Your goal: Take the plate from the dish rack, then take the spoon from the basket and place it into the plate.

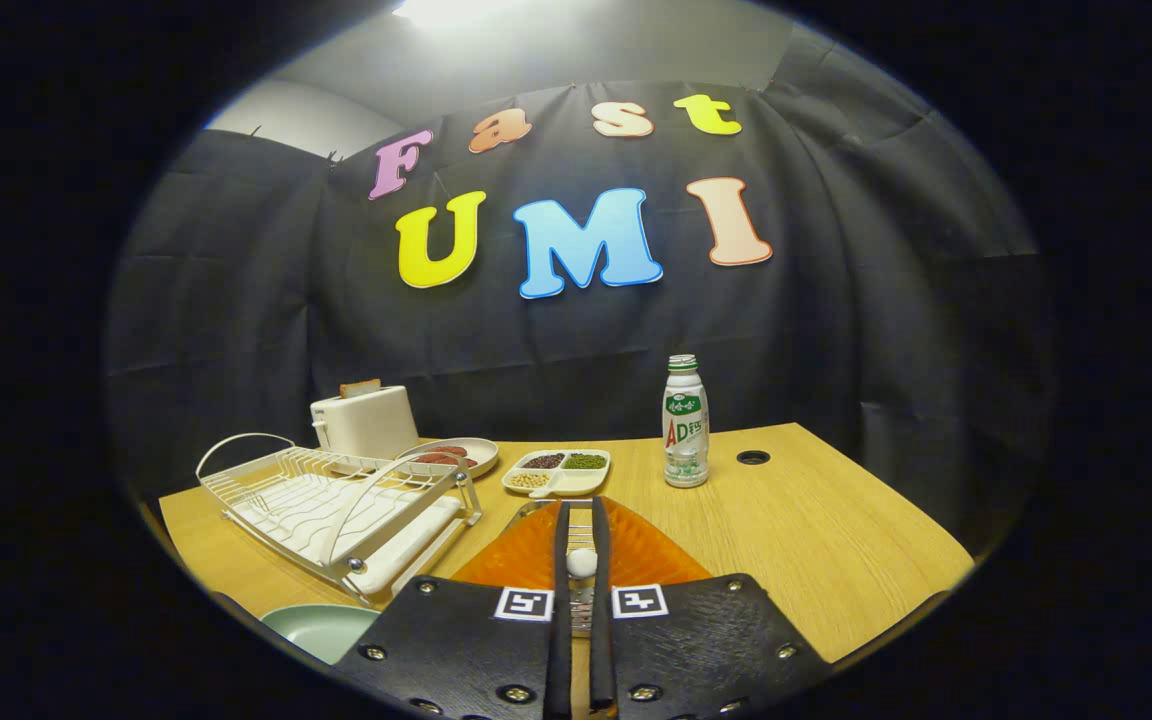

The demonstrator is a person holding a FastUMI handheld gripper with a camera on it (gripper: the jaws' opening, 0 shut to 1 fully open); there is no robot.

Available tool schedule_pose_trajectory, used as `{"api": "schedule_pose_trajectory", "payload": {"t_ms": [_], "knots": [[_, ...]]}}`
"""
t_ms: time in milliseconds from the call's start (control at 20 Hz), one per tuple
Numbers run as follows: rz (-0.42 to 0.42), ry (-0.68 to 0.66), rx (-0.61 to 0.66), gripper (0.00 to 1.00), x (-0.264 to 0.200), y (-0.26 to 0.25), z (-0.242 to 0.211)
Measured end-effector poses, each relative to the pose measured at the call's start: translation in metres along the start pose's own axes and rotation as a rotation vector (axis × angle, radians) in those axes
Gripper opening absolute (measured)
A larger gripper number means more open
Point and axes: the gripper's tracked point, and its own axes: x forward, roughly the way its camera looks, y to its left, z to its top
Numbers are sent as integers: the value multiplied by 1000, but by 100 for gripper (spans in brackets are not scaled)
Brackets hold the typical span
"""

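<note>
- The booth wall (836,330) is black cloth, hung in folds behind the tabletop; above it a pale ceiling (576,50) shows, with a bright light at its top.
- The tabletop (816,530) is light wood with a plain grain, and has a round dark cable hole (753,457) near its far edge.
- The gripper (581,540) reaches out over the middle of the tabletop. Its two fingers stand close together, nearly shut, pressing on the white rounded end of the spoon (582,562) between them.
- The dish rack (336,505) is white wire with arched handles. It stands to the left of the fingers, on a white drip tray, with no plate in it.
- The basket (626,550) is orange and ribbed. It lies directly under the fingers, and a wire grid shows in it at their tips.
- The toaster (364,420) is white and sits behind the dish rack by the wall, with a slice of bread standing out of its top.
- The plate (321,628) is pale green. It lies on the near left of the tabletop, beside the gripper's body and in front of the dish rack.
- The divided tray (556,472) is white, just beyond the fingertips, holding dark, green and pale grains in separate sections.
- A beige dish (456,455) with reddish pieces lies between the toaster and the divided tray.
- The bottle (685,422) is white with a green label. It stands upright, to the right of the divided tray.
</note>
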Motion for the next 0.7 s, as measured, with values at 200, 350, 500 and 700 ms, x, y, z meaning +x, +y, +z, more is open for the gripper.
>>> {"api": "schedule_pose_trajectory", "payload": {"t_ms": [200, 350, 500, 700], "knots": [[10, 18, -10, 1, -6, 6, 7], [-15, 11, -38, 1, -9, -1, 20], [-30, 0, -8, 1, -16, -3, 37], [-33, -12, 11, 1, -27, -3, 67]]}}
